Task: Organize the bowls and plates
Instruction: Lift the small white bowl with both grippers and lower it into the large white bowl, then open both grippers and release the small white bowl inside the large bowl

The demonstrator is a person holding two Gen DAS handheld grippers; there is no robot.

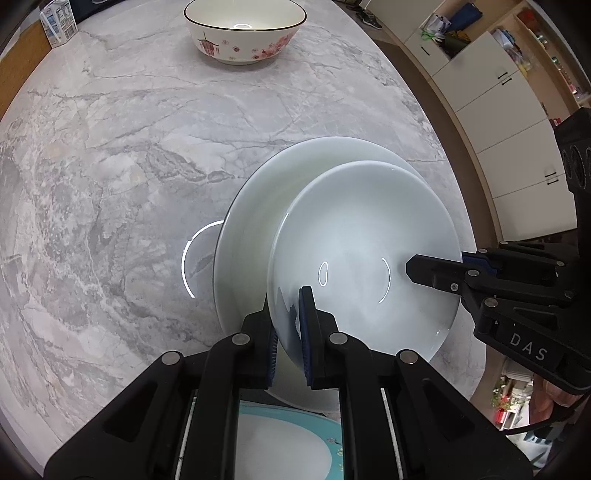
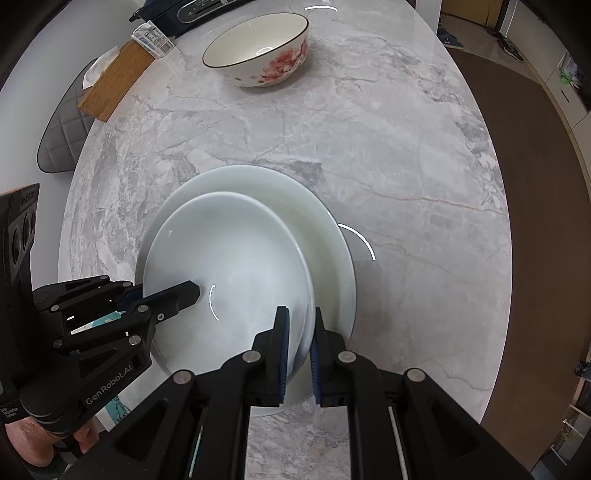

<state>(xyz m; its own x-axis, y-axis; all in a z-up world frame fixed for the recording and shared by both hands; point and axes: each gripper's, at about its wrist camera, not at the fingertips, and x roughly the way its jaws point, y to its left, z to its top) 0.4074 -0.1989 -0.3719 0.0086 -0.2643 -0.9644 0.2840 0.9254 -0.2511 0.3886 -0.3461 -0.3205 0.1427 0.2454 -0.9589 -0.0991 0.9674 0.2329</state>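
Note:
A small white plate (image 1: 365, 236) (image 2: 229, 258) is held tilted over a larger white plate (image 1: 266, 206) (image 2: 317, 221) that lies on the marble table. My left gripper (image 1: 290, 332) is shut on the small plate's near-left rim; it also shows in the right wrist view (image 2: 184, 291). My right gripper (image 2: 299, 343) is shut on the plate's opposite rim; it also shows in the left wrist view (image 1: 417, 269). A floral bowl (image 1: 245, 31) (image 2: 258, 50) stands far across the table. A teal-rimmed plate (image 1: 291, 443) lies under my left gripper.
A milk carton (image 1: 59, 22) (image 2: 153, 37) stands at the table's far left, beside a wooden tissue box (image 2: 114, 79). A grey chair seat (image 2: 64, 136) sits left of the table. The table edge (image 1: 461, 206) curves close on the right, with white cabinets (image 1: 509, 122) beyond.

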